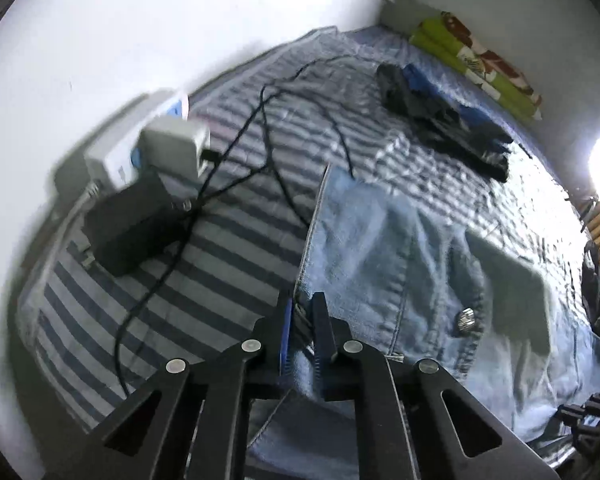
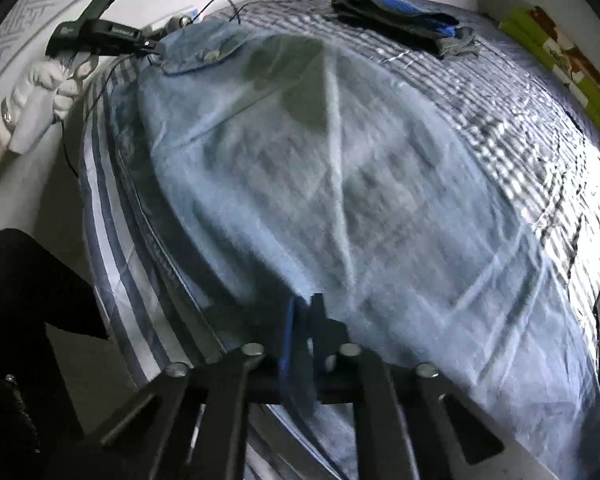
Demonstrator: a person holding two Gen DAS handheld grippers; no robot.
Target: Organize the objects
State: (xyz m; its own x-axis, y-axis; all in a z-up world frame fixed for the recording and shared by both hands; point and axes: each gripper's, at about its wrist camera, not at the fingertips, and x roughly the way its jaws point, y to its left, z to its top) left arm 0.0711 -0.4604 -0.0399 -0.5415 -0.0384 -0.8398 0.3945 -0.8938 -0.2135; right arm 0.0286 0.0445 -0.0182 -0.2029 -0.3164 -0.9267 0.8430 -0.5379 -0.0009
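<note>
The denim shirt lies spread flat across the striped bedsheet, filling the centre of the right wrist view. It is pale blue, creased, with a snap-buttoned pocket at upper left. I have my left gripper clamped on its edge at the bottom of its frame, and my right gripper pinched on the hem likewise. I judge I'm starting a fold: next, lift both corners evenly and carry them over.
</note>
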